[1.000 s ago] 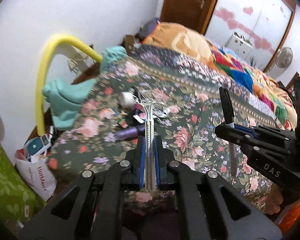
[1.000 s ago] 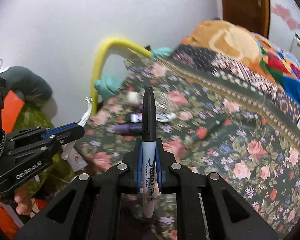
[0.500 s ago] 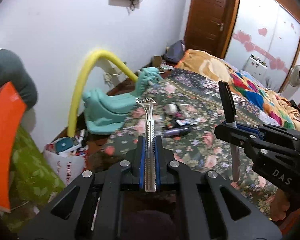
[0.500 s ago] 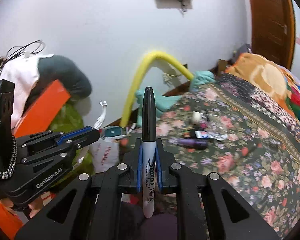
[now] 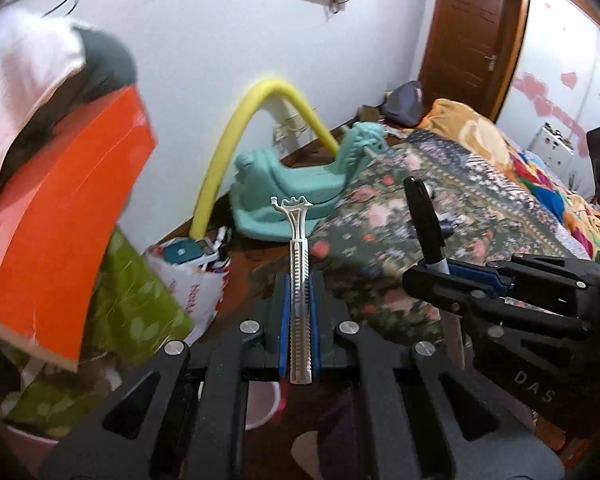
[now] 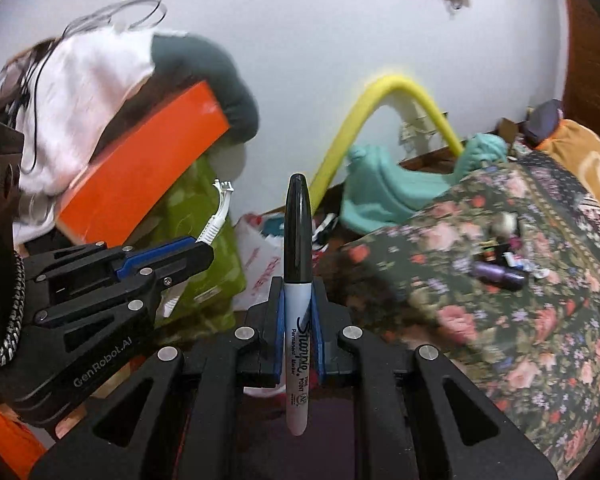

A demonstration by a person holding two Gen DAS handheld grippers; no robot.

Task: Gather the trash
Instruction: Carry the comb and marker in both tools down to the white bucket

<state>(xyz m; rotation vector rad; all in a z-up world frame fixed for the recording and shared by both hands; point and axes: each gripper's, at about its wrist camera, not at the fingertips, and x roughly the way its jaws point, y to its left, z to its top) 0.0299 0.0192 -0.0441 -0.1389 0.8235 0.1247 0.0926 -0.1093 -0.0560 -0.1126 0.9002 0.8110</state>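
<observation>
While the left gripper [image 5: 299,292] pinches a white razor handle [image 5: 298,280] between its blue pads, the handle's long axis runs up the frame's centre, forked end uppermost. Clamped likewise in the right gripper [image 6: 298,312], a black-capped marker [image 6: 298,280] stands upright at frame centre, cap toward the top. Left of centre, a white plastic bag [image 5: 192,276] on the floor holds a teal item and other clutter. At lower centre, a pink bucket's rim [image 5: 266,412] shows; its contents are hidden.

"Sharpie" on marker [image 6: 298,320]; "GenRobot.AI" on left gripper [image 6: 204,254]; "DAS" on right gripper [image 5: 428,276].
</observation>
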